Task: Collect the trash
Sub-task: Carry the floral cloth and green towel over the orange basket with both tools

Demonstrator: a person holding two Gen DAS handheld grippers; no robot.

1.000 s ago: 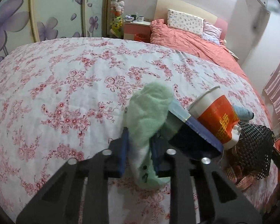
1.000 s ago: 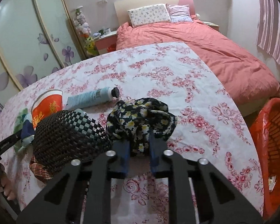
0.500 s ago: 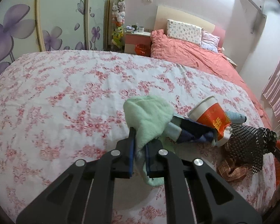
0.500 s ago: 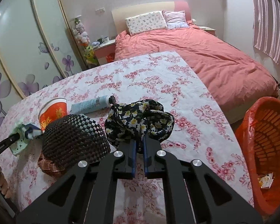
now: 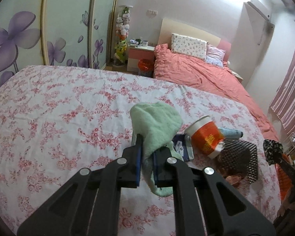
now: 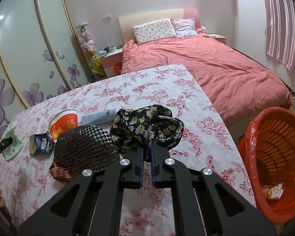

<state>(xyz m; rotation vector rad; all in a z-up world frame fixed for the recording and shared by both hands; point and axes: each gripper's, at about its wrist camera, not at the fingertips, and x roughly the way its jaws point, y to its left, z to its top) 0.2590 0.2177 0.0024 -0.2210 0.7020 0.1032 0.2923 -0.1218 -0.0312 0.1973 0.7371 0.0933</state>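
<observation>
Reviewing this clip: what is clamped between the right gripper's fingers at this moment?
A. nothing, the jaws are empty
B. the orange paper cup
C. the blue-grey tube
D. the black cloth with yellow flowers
D: in the right wrist view the right gripper is shut on the black floral cloth, while the orange paper cup and the tube lie on the flowered sheet.
</observation>
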